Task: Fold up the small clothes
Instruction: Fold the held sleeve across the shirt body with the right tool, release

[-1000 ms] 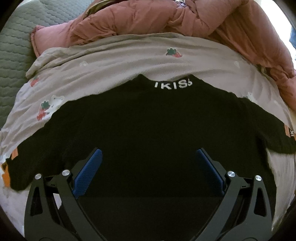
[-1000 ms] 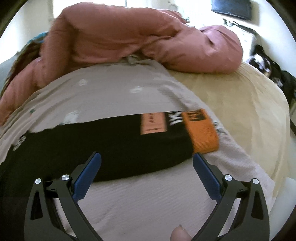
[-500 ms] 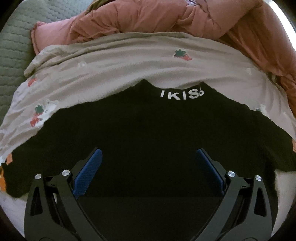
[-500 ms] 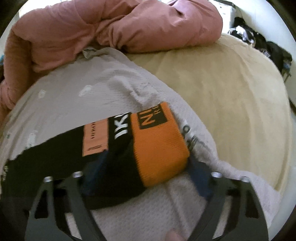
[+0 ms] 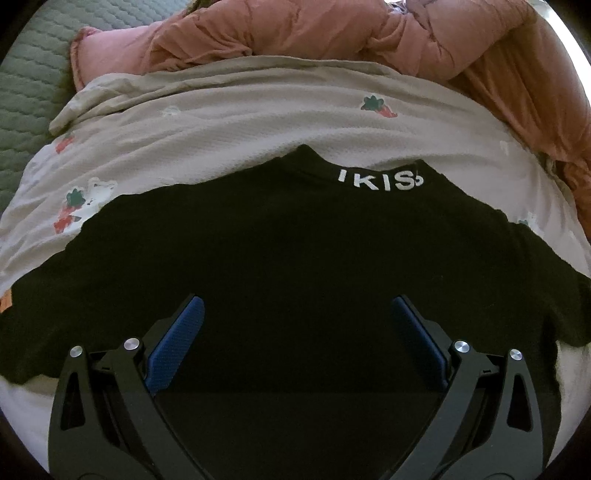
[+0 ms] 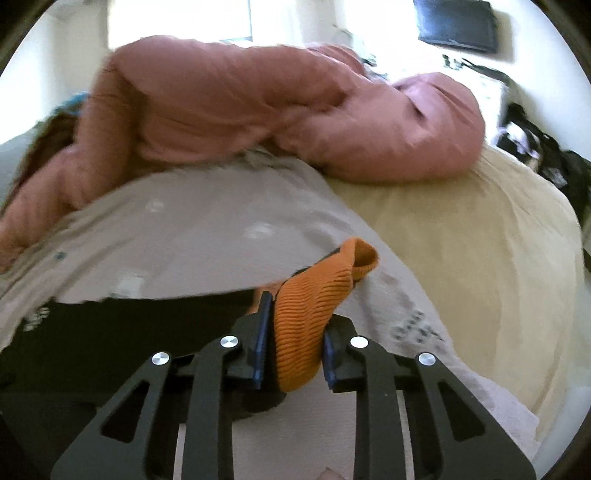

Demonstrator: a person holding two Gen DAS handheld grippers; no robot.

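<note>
A small black sweater (image 5: 288, 258) lies spread flat on a beige printed blanket (image 5: 240, 122), its collar lettered in white at the far side. My left gripper (image 5: 295, 314) is open and hovers over the sweater's lower middle, holding nothing. In the right wrist view my right gripper (image 6: 291, 332) is shut on the sweater's orange ribbed cuff (image 6: 314, 295), which bunches up between the blue pads (image 6: 263, 332). The black sleeve (image 6: 129, 325) trails off to the left.
A rumpled pink duvet (image 5: 369, 33) lies along the far side of the bed, also in the right wrist view (image 6: 258, 110). A green quilted cover (image 5: 26, 81) is at far left. A yellow sheet (image 6: 480, 240) lies right of the blanket, with dark clutter (image 6: 554, 158) beyond.
My right gripper moved onto the orange cuff and closed on it, lifting and crumpling it. My left gripper stayed open and drifted slightly nearer over the sweater.
</note>
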